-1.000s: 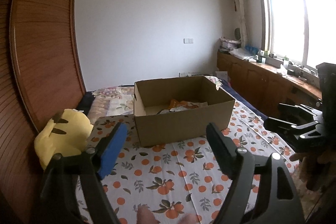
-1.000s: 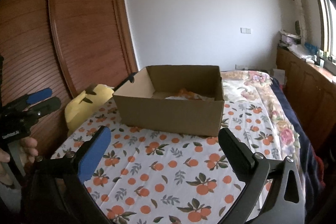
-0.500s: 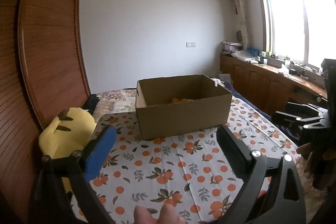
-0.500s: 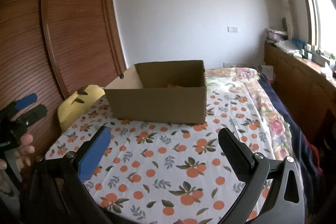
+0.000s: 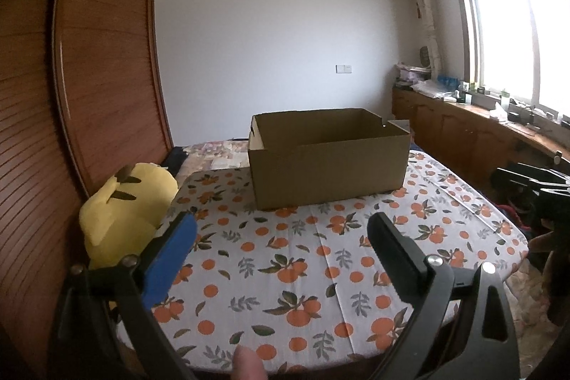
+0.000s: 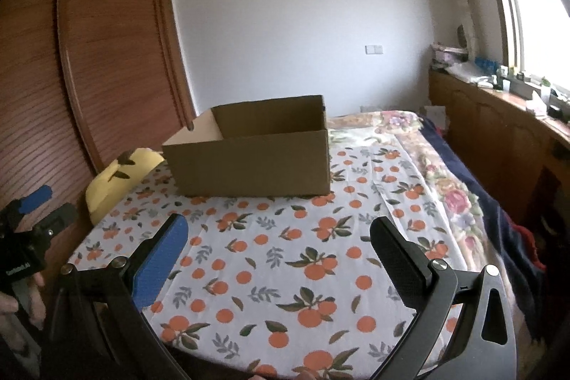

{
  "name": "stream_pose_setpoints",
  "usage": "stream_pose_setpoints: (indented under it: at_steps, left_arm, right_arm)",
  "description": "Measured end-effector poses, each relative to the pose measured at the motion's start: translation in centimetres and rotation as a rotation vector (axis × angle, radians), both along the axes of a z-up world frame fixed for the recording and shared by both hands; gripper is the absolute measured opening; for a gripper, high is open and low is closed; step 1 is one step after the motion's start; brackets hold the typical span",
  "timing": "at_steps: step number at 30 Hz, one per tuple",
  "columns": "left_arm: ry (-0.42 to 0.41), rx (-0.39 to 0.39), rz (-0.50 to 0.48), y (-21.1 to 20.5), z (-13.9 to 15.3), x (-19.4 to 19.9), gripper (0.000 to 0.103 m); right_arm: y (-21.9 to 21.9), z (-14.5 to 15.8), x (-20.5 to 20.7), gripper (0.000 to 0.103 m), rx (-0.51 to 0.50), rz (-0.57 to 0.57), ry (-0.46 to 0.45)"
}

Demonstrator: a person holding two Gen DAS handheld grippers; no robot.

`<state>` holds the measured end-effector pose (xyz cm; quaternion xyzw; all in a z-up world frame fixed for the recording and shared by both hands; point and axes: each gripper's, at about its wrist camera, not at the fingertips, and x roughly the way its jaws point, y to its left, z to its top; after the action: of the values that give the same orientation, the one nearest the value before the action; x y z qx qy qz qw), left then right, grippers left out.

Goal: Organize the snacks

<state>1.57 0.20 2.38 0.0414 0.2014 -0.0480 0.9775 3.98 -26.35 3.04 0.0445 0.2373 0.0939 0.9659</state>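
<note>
An open brown cardboard box (image 5: 327, 162) (image 6: 249, 162) stands at the far side of a round table covered by an orange-print cloth (image 5: 320, 259) (image 6: 285, 259). From this low angle its inside is hidden, so no snacks show. My left gripper (image 5: 283, 232) hangs open over the near part of the cloth, well short of the box, nothing between its blue and black fingers. My right gripper (image 6: 279, 234) is likewise open and empty, over the near cloth. Each gripper shows at the edge of the other's view, held in a hand (image 6: 16, 301).
A yellow plush toy (image 5: 124, 209) (image 6: 117, 180) sits at the table's left edge against a wooden slatted wardrobe (image 5: 89, 95). Behind the table lies a bed with a floral cover (image 6: 427, 166). A cluttered wooden counter (image 5: 481, 127) runs under the window at the right.
Both grippers have drawn back from the box and sunk lower, so the box looks smaller and the snacks inside it have dropped out of sight. The left jaws stand wider.
</note>
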Motion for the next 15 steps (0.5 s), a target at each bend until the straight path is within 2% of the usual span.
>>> stream_pose_setpoints:
  at_steps: [15]
  left_arm:
    - [0.052,-0.025,0.041,0.7,-2.9,-0.2,0.097]
  right_arm:
    - [0.5,-2.0,-2.8,0.103,-0.039,-0.081,-0.01]
